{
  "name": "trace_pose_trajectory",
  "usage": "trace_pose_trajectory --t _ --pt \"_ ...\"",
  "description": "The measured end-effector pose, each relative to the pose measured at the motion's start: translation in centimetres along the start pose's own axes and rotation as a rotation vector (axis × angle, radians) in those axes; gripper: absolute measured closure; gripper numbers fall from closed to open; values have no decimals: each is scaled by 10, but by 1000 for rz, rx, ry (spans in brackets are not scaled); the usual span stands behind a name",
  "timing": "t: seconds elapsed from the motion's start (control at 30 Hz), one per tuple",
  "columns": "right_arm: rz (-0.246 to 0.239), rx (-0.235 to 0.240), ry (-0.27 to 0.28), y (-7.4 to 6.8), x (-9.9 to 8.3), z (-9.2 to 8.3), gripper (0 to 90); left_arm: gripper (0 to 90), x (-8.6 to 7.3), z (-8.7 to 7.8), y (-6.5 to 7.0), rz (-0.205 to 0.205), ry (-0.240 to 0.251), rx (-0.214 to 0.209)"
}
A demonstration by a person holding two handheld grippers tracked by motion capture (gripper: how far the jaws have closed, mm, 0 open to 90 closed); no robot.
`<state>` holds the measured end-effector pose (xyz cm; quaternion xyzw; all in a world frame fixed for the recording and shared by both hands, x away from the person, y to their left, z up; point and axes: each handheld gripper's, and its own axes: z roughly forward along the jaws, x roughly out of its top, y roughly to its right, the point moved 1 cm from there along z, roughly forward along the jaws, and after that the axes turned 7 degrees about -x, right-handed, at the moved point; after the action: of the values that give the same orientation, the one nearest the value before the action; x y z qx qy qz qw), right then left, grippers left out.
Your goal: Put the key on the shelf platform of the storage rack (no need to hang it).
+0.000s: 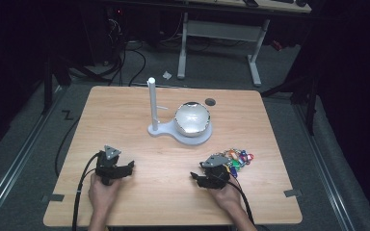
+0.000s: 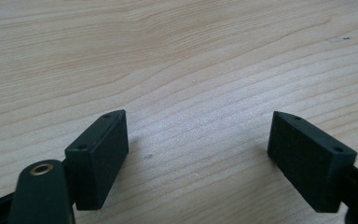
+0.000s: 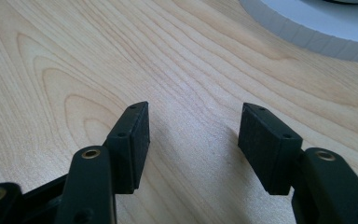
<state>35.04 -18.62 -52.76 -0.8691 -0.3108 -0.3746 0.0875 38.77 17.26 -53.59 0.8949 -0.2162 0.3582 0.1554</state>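
Note:
Two black hand-held grippers rest low over a light wooden table. My left gripper sits at the front left, held by a hand. In the left gripper view my left gripper is open, with bare wood between its jaws. My right gripper sits at the front right, just left of a bunch of coloured keyrings. In the right gripper view my right gripper is open over bare wood, and the rim of a white stand base shows at the top right.
A white stand with an upright white post and a shiny silver bowl stands at the table's middle back. A small dark round hole lies behind it. Cables trail from both grippers over the front edge.

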Motion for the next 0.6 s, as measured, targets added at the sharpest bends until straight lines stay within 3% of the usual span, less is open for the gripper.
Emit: trace_pose_trajectory --t 0.6 --pt "5 -7 -3 1 0 0 424 206 0 0 0 0 0 0"
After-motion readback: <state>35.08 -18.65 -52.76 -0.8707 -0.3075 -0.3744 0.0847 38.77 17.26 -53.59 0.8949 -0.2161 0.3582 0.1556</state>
